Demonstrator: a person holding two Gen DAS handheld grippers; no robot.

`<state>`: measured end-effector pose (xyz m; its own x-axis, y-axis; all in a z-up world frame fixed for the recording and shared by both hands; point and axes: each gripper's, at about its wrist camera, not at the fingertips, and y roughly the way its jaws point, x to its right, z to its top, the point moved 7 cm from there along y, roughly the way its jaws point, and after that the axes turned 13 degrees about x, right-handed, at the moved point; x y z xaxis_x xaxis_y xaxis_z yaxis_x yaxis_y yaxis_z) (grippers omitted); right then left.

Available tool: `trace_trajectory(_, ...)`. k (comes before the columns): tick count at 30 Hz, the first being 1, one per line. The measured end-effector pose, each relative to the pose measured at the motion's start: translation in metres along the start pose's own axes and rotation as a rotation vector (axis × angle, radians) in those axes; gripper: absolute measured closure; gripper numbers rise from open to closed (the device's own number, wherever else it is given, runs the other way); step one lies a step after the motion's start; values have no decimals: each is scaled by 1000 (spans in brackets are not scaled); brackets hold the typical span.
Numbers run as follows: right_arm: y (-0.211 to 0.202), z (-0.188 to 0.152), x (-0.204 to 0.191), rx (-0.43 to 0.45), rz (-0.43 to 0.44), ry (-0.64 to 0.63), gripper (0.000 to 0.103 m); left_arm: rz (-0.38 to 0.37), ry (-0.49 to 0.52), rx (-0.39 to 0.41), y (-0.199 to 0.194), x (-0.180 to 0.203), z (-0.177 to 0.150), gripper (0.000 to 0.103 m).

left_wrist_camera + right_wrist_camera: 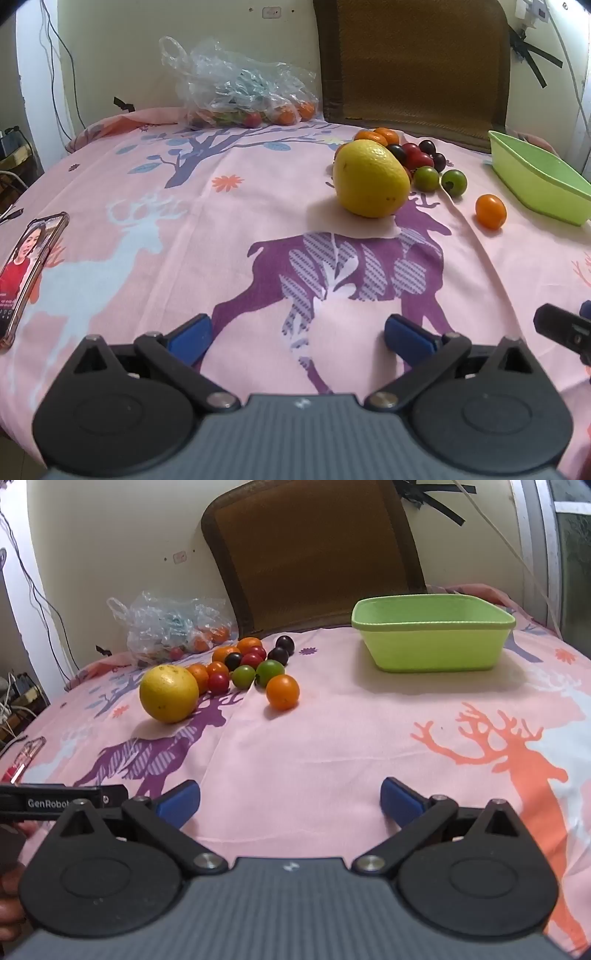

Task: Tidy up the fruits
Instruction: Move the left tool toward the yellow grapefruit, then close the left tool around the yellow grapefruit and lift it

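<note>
A large yellow citrus (371, 179) (169, 694) lies on the pink deer-print cloth. Behind it is a cluster of small orange, red, dark purple and green fruits (417, 157) (243, 661). One small orange fruit (490, 211) (282, 691) lies apart, toward the green plastic tub (535, 177) (432, 635), which looks empty. My left gripper (297, 334) is open and empty, low over the cloth, well short of the citrus. My right gripper (290, 801) is open and empty, short of the fruits and tub.
A clear plastic bag (240, 92) (170, 631) with more fruit lies at the back by the wall. A phone (26, 273) with a lit screen lies at the left. A brown chair back (413, 62) (314, 554) stands behind the table.
</note>
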<state>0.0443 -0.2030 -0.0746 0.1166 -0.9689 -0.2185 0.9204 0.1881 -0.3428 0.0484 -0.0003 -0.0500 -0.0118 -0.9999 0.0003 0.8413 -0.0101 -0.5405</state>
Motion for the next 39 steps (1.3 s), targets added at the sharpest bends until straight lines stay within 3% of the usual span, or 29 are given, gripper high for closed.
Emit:
trace_trajectory(2,-1,-1,-7,-2,-3,-9,0,2,1,11,0,0,0,0)
trace_trajectory(3,-1,0,-1,1,27,78,0,3,1,18,0,0,-1,0)
trace_trajectory(15,-2,0,-2,18,8,29,0,-92,51,151,-19,-2,-5,0)
trace_trajectory(21,-2,1,-2,27,-6,23,0,-155,-21,166,-20,-10,-4,0)
trace_trajectory(27,-4,9,-5,75,-17,-11,1,-148,-57,204,-17,-27,4,0)
trace_trajectory(30,-1,14,-11,91,-2,-46,9,-143,-89,215,-13,-41,12,0)
trace_trajectory(34,7,21,-16,89,25,-70,29,-177,-123,224,-6,-50,27,0)
trace_trajectory(39,19,31,-30,75,83,-115,45,-288,-164,246,4,-47,57,6)
